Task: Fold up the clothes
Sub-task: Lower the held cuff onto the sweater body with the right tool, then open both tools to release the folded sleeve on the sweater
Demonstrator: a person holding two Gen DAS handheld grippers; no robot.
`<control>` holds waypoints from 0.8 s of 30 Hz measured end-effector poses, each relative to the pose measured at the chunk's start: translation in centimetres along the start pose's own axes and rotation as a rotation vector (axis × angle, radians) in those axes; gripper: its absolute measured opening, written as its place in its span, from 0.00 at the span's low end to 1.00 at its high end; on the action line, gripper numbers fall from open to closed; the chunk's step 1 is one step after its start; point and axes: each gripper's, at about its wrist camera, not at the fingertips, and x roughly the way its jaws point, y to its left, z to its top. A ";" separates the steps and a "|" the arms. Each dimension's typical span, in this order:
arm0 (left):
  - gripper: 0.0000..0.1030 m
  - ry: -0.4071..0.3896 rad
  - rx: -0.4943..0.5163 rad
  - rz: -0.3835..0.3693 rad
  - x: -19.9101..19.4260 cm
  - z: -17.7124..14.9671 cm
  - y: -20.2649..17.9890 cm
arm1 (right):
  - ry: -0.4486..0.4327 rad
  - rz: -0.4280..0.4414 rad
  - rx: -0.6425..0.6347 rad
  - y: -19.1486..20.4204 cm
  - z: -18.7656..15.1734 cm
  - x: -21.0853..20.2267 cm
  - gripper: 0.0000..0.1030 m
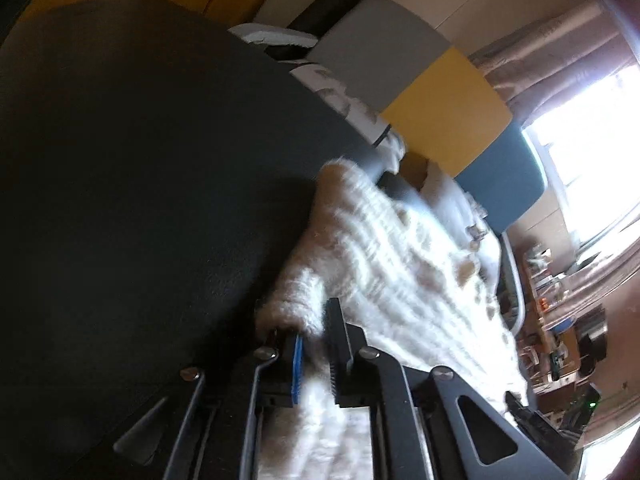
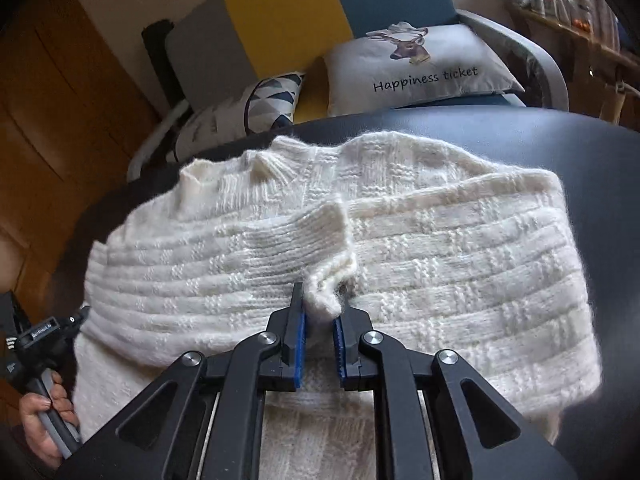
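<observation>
Though partly folded, fluffy white sweater point(image 2: 440, 248).

Domestic living room; grey, yellow and blue sofa point(image 2: 280, 16) sitting at twelve o'clock, carrying a deer-print cushion point(image 2: 420, 64) reading "Happiness ticket"; curtains point(image 1: 552, 52) hanging beside a bright window point(image 1: 592, 128) at two o'clock; cluttered wooden shelf point(image 2: 568, 4) showing at one o'clock.

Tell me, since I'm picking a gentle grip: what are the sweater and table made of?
Sweater: looks like fuzzy white wool or acrylic knit, with raised ribs and a hairy halo at the edges. Table: dark, smooth, slightly glossy, perhaps leatherette or coated board.
</observation>
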 end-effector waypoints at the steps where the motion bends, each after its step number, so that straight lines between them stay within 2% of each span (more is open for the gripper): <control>1: 0.09 -0.019 0.011 -0.012 -0.3 0.4 -0.5 | -0.014 -0.004 -0.024 0.6 0.6 -0.5 0.12; 3: 0.09 -0.094 0.034 -0.042 -1.6 1.5 -2.0 | -0.068 0.003 -0.084 2.4 2.0 -2.1 0.12; 4: 0.09 -0.103 0.045 -0.044 -1.7 1.9 -2.5 | -0.108 0.014 -0.110 3.3 2.5 -3.3 0.12; 6: 0.09 -0.081 0.042 -0.019 -0.9 2.0 -2.7 | -0.193 0.036 -0.162 4.9 3.8 -5.6 0.12; 7: 0.09 -0.052 0.039 0.002 -0.7 1.5 -2.0 | -0.200 0.026 -0.173 5.2 4.0 -5.8 0.12; 9: 0.09 0.004 0.031 0.042 -0.4 0.3 -0.6 | -0.147 -0.021 -0.160 4.6 3.6 -4.5 0.12; 12: 0.12 0.011 0.021 0.036 -0.5 -0.6 0.9 | -0.013 -0.079 -0.077 1.7 1.5 -0.6 0.12; 14: 0.15 0.036 0.021 0.019 -0.9 -0.4 1.0 | -0.004 -0.051 -0.023 0.0 0.0 0.2 0.12; 15: 0.18 0.059 0.005 -0.007 -1.2 -0.2 1.3 | -0.025 -0.014 0.011 -0.6 -0.4 0.0 0.12; 17: 0.19 0.101 -0.045 -0.073 -2.2 0.4 2.1 | -0.045 0.036 0.061 -1.7 -0.8 -0.1 0.13; 20: 0.19 0.155 -0.127 -0.195 -4.1 1.4 3.4 | -0.054 0.066 0.081 -2.2 -0.6 -0.2 0.15; 21: 0.19 0.141 -0.126 -0.214 -4.9 2.2 3.5 | -0.054 0.068 0.082 -2.3 -0.6 -0.4 0.17; 24: 0.19 0.102 -0.069 -0.233 -6.3 5.3 2.0 | -0.059 0.026 0.045 -1.9 -0.9 -1.8 0.39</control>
